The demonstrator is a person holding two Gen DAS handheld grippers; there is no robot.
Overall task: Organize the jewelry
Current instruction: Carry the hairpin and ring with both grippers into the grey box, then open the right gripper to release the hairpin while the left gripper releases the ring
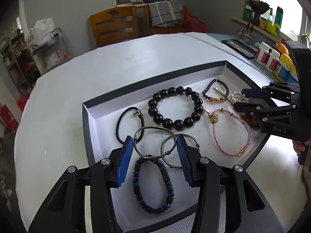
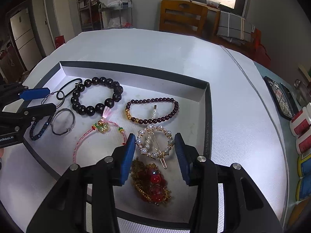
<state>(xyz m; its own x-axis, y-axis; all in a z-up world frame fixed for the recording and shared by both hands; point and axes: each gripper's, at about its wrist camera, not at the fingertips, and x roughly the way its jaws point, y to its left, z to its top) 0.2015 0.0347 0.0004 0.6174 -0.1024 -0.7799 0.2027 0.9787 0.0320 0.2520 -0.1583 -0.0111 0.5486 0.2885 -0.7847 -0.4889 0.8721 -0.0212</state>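
Shallow grey-rimmed white-lined box [image 1: 225,68] on white-clothed desk [image 1: 116,62] holds all the jewelry. Left gripper [image 1: 155,145] spread over silver wire bangle [image 1: 153,142] near front rim. Right gripper [image 2: 155,145] spread around pearl ring hair clip [image 2: 154,142], right wall close.

Your tray [image 2: 204,91] holds ten pieces of jewelry.

You have three beaded bracelets: large black [image 2: 97,97], dark purple with gold [image 2: 153,110], blue [image 1: 153,184]. Add two silver bangles [image 1: 155,141], one black cord loop [image 1: 129,124], one pink cord bracelet [image 1: 231,132], one pearl ring clip [image 2: 154,143], one small pearl pin [image 2: 154,112], and one red-and-gold chain heap [image 2: 151,182].
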